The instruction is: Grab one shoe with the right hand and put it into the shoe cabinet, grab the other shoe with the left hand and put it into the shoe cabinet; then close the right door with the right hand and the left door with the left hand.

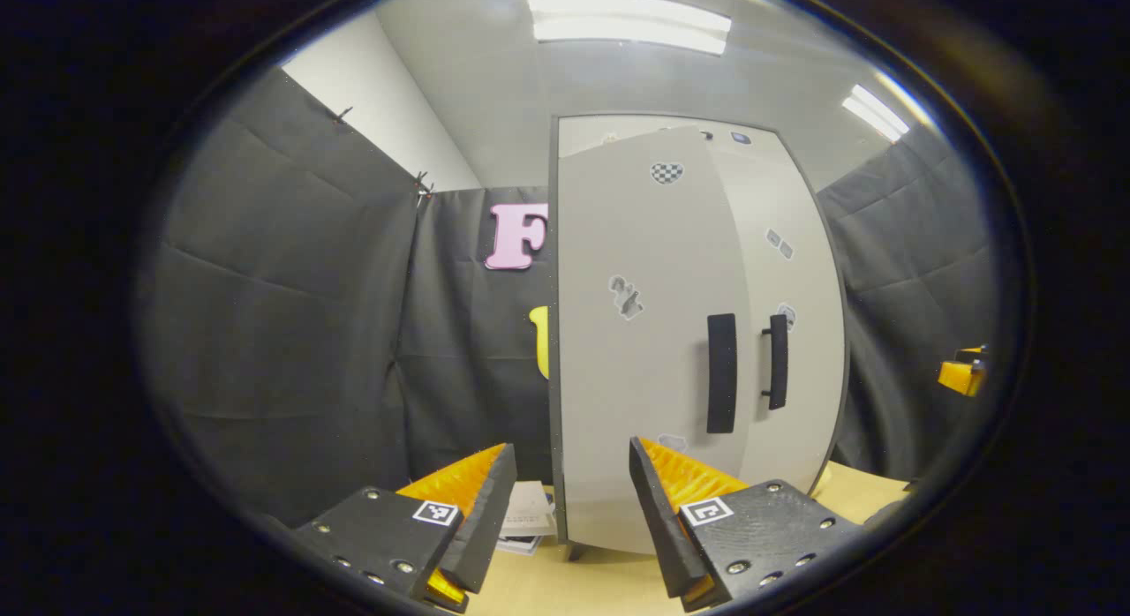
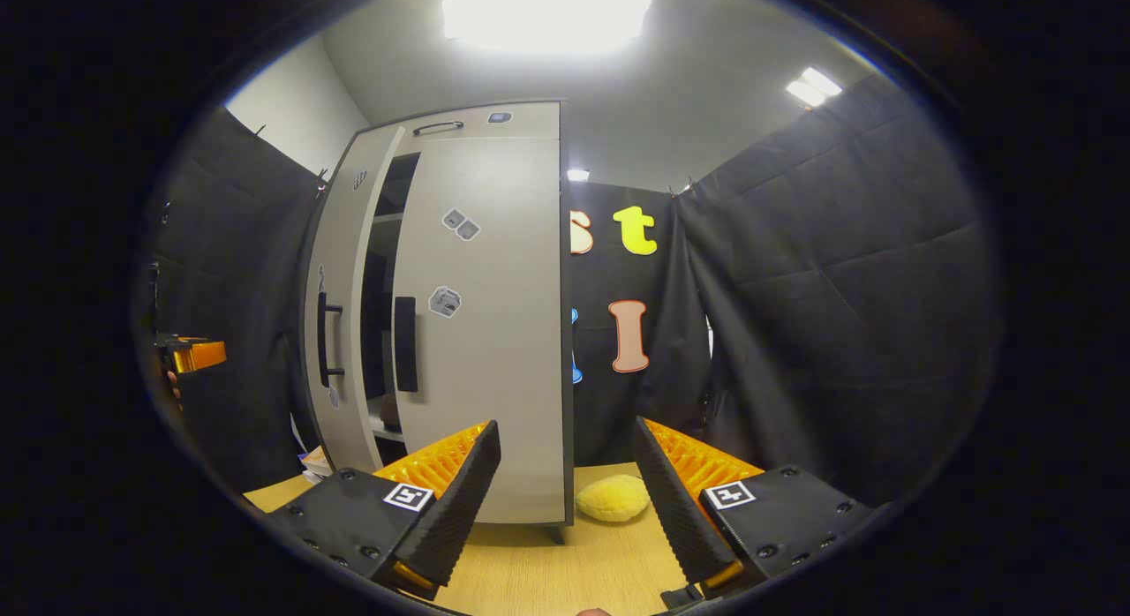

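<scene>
The grey shoe cabinet (image 1: 644, 334) stands on the wooden table, close in front of me. Its left door (image 1: 640, 378) hangs slightly ajar and the right door (image 1: 794, 316) sits almost flush behind it. In the right gripper view a dark gap (image 2: 380, 289) between the left door (image 2: 340, 272) and the right door (image 2: 485, 334) shows inner shelves. My left gripper (image 1: 572, 446) is open, level with the left door's lower edge and holding nothing. My right gripper (image 2: 567, 424) is open and holds nothing, off the cabinet's right corner. Each door has a black handle (image 1: 721, 373).
A yellow soft lump (image 2: 613, 497) lies on the table (image 2: 547, 563) by the cabinet's right foot. A stack of papers (image 1: 528, 514) sits at the cabinet's left side. Black cloth walls close in on all sides. The right gripper (image 1: 960, 375) shows far right in the left gripper view.
</scene>
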